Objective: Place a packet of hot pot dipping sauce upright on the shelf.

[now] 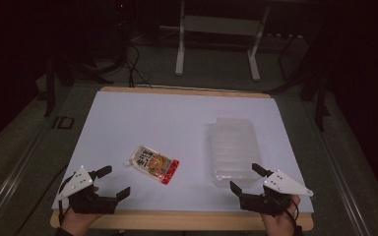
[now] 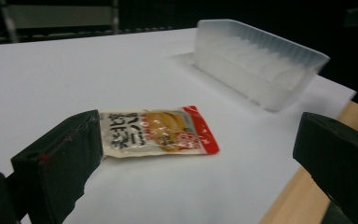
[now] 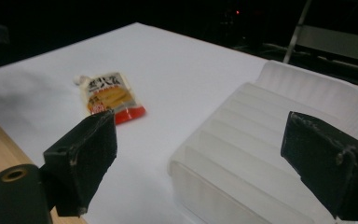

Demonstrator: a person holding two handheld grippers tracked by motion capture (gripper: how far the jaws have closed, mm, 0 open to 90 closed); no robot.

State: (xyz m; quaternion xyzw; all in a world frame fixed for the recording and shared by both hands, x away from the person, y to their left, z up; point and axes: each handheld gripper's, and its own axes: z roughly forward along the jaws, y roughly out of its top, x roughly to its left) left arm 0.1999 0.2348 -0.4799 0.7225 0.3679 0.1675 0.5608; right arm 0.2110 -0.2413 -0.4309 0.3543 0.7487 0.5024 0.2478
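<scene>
While both grippers are idling with jaws apart, the left gripper is sitting nearer the sauce pouch, lying diagonally just ahead.

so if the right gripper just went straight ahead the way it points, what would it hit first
Most likely the clear plastic tray. In the right gripper view it lies directly between the open jaws of the right gripper, just ahead. The sauce pouch sits off to the side, out of that line. Exact depth is hard to judge.
</scene>
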